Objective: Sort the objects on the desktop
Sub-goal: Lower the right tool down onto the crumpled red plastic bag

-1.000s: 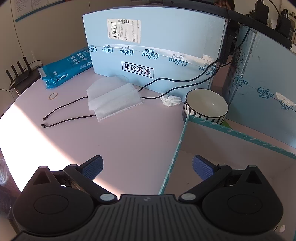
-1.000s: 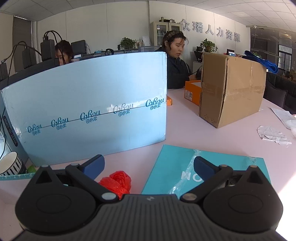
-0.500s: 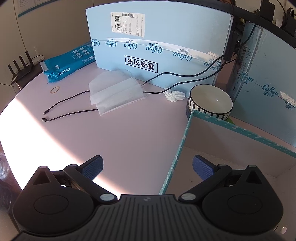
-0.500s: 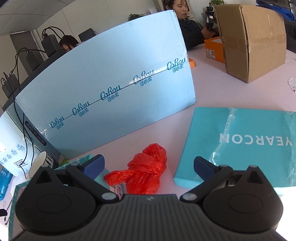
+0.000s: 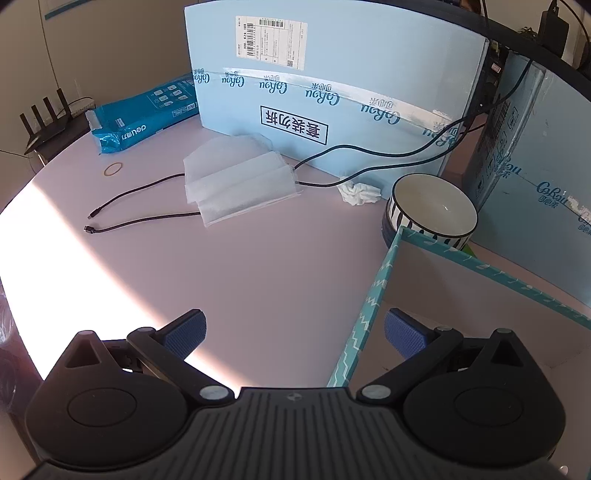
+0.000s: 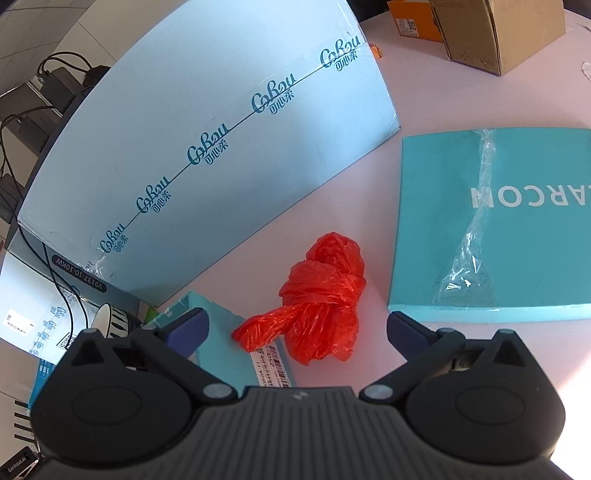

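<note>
My right gripper [image 6: 297, 328] is open and empty, directly above a crumpled red plastic bag [image 6: 317, 299] that lies on the pink table between its fingers. The bag rests against the outer wall of an open teal box [image 6: 236, 347]. My left gripper [image 5: 293, 332] is open and empty, hovering over the left wall of that teal box [image 5: 369, 306], one finger outside and one inside. On the table in the left wrist view lie white folded packets [image 5: 236, 184], a crumpled tissue [image 5: 360, 192], a striped bowl [image 5: 430, 210], black cables [image 5: 147, 221] and a rubber band [image 5: 112, 170].
Light blue cartons [image 5: 332, 92] [image 6: 207, 147] stand along the back. A teal lid with clear plastic wrap [image 6: 491, 225] lies to the right of the bag. A blue paper pack [image 5: 144, 118] and a router [image 5: 44, 122] are at far left. A brown cardboard box [image 6: 495, 33] is at far right.
My right gripper has tilted down and moved over the red bag, which now sits between its fingers. My left gripper has shifted slightly; its view is nearly unchanged.
</note>
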### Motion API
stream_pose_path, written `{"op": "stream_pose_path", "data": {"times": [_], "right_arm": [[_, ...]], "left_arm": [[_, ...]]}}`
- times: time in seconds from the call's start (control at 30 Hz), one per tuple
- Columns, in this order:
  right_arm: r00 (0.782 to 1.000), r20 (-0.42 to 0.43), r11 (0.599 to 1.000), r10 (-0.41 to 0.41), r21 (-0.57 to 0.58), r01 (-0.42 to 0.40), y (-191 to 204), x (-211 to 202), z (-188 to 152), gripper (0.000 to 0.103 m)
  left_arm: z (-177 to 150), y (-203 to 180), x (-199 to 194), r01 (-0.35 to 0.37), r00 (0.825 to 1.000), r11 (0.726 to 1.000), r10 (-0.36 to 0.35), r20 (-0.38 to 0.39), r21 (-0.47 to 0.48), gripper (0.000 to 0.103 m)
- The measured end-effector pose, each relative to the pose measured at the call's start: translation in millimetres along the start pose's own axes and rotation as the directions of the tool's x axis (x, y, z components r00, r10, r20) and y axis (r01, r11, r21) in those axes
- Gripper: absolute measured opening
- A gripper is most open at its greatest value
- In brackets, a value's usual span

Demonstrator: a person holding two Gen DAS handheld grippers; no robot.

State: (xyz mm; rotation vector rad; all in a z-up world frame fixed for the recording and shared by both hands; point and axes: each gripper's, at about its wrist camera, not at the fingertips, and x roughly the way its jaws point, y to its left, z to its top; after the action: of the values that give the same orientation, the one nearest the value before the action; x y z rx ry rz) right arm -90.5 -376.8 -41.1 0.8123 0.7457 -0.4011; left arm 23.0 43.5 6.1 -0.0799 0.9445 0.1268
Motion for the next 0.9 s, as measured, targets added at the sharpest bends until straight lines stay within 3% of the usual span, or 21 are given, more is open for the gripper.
{"op": "stream_pose_path", "data": {"times": [0.37,0.5,0.73,0.9], "right_arm": [[1.0,-0.015,1.0,-0.009,0.009,0.009,10.5,10.9,5.9,0.103],[0.997,-0.052,0.99,0.06,0.127,-0.053,2.2,8.3,11.0,0.103],[0.983,-0.072,0.925,0.167,0.357,-0.131,-7.3,-1.3,30.7,0.103],[0.957,-0.12,0.823,0.264,0.546,-0.159,-7.8,-2.6,39.3,0.103]], "left_arm": [[-0.5,15.6,-3.3,-0.027,0.999,0.999,0.026,-0.027,-0.021,0.103],[-1.4,23.8,-10.0,-0.05,0.999,0.999,0.049,-0.022,-0.018,0.103],[-5.6,44.2,-24.2,-0.076,0.997,0.996,0.076,-0.014,-0.043,0.103],[-0.8,54.0,-22.9,-0.083,0.997,0.994,0.083,-0.01,-0.072,0.103]]}}
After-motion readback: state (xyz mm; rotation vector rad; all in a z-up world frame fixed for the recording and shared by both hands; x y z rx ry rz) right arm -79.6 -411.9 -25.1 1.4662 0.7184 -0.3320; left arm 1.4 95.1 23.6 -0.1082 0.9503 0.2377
